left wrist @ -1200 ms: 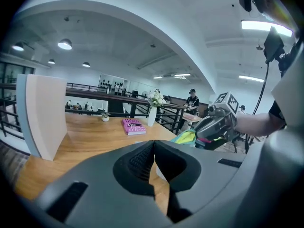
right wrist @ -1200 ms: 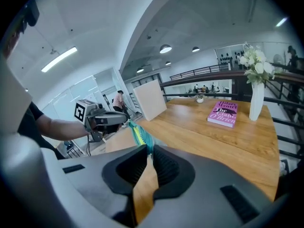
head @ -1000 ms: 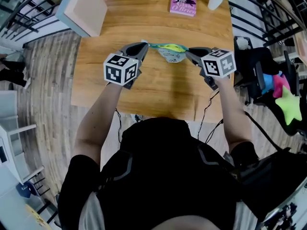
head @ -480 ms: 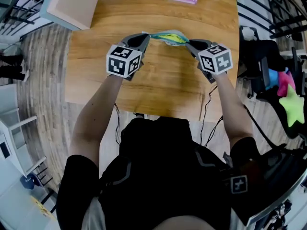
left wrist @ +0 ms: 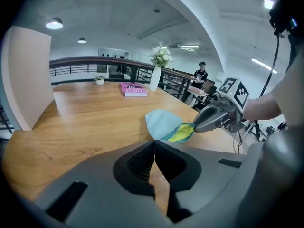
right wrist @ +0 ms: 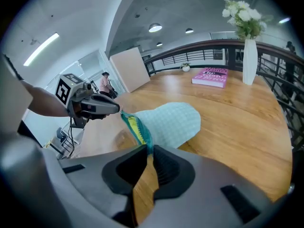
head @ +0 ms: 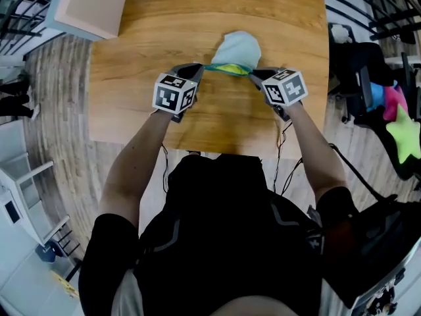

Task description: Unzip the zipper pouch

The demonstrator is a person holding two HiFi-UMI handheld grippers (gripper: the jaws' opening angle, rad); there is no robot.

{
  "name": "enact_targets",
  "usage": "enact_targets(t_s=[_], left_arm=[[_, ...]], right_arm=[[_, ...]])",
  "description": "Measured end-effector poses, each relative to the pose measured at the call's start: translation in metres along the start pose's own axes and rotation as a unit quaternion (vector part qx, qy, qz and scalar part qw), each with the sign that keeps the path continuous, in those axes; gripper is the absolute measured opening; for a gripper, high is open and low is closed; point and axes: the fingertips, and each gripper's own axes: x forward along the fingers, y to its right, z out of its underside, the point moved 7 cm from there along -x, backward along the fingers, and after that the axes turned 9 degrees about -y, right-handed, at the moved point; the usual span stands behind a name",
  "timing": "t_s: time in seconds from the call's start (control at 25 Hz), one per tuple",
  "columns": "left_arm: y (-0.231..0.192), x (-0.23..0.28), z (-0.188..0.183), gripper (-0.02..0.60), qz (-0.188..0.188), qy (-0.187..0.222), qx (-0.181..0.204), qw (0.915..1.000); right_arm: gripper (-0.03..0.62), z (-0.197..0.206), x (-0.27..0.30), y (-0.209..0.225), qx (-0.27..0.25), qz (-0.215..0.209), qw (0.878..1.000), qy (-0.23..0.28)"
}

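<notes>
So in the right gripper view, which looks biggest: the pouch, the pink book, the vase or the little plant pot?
1. zipper pouch, though it is nearest the camera
2. pink book and white vase: too alike to rank
3. small plant pot

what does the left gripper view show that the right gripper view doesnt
Only the left gripper view: the left gripper shut on the pouch corner, and the right gripper from outside. Only the right gripper view: the right gripper clamped on the teal zip end, the left gripper from outside. Both: the pouch stretched between them, pink book, flower vase, wooden table.
</notes>
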Motion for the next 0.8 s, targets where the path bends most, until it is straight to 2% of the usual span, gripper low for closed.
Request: enact_targets(t_s=[0.36, 0.64, 0.8], left_arm=[[0.007, 0.021, 0.038, 0.029, 0.022, -0.059, -0.002, 0.998], [0.004, 0.034, 0.048, 0.029, 0.006, -0.077, -0.017, 0.9969], [0.006, 0.035, 0.048, 0.031, -0.004, -0.078, -0.019, 0.9967]], right_arm=[[0.052, 0.025, 0.02, -0.003, 0.018, -0.008, 0.999, -0.041], [0.054, 0.031, 0.03, -0.003, 0.027, -0.012, 0.998, -0.059], [0.06, 0.03, 0.031, -0.004, 0.009, 0.005, 0.998, -0.063]])
